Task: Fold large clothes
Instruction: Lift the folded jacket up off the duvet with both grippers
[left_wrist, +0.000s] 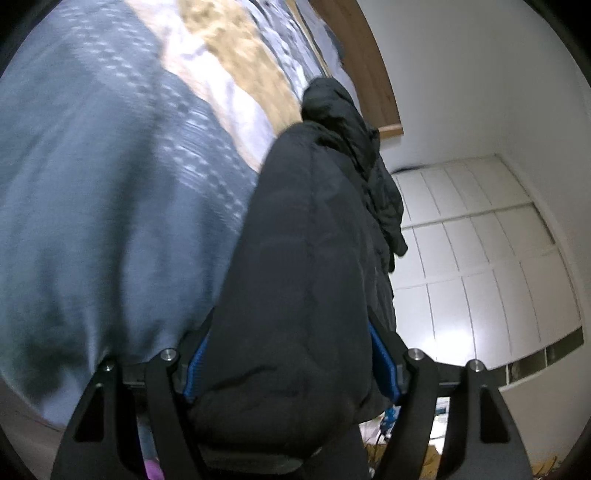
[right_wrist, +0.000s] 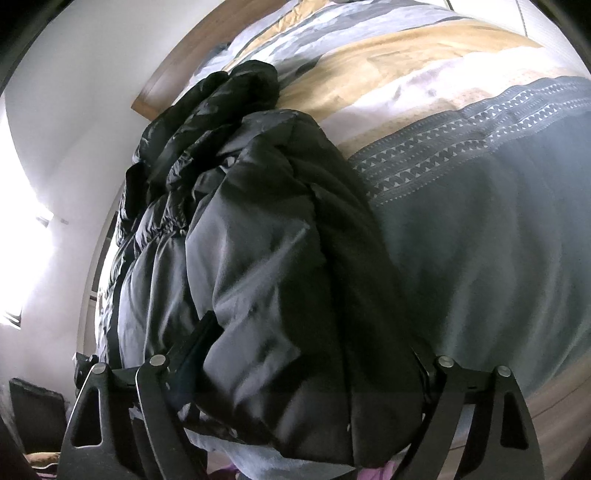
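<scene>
A large black puffer jacket (left_wrist: 306, 258) lies in a long bunched roll along the bed, its far end crumpled near the headboard. My left gripper (left_wrist: 291, 354) is shut on the thick near end of the jacket, the cloth bulging between its blue-padded fingers (left_wrist: 197, 365). In the right wrist view the same jacket (right_wrist: 266, 240) fills the middle, with a padded fold on top. My right gripper (right_wrist: 295, 369) is shut on a thick wad of the jacket's near end. The cloth hides the fingertips of both grippers.
The bed has a grey patterned cover (left_wrist: 92, 221) with white and mustard bands (right_wrist: 406, 74) farther up. A wooden headboard (left_wrist: 373, 74) stands at the far end. White panelled wardrobe doors (left_wrist: 480, 258) and a white wall (right_wrist: 55, 184) flank the bed. Clutter lies on the floor (left_wrist: 406, 435).
</scene>
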